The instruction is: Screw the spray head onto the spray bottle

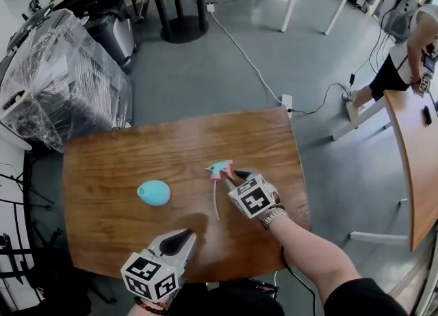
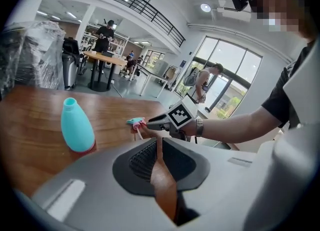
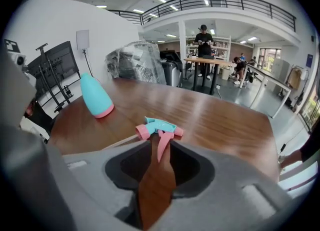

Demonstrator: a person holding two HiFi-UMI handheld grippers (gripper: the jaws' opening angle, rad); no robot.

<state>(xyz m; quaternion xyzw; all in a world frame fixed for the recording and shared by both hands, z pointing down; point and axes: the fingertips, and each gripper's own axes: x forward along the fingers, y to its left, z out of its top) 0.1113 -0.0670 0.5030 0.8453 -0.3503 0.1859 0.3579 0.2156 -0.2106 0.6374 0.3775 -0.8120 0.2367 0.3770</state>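
possibly the fingers of the right gripper [image 1: 233, 174], barely parted, will skid the turquoise-and-pink plastic spray head [image 1: 219, 169] away; the left gripper [image 1: 187, 234] is closed, empty.

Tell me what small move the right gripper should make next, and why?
Probably ease the right gripper forward and close on the spray head: it lies on the table at the open jaws' tips, not yet gripped.

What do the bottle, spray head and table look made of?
Bottle: likely plastic, smooth teal moulded shape with a pink base.
Spray head: likely plastic, teal and pink moulded parts.
Table: wood or wood-look veneer, glossy; grain and reflections show.
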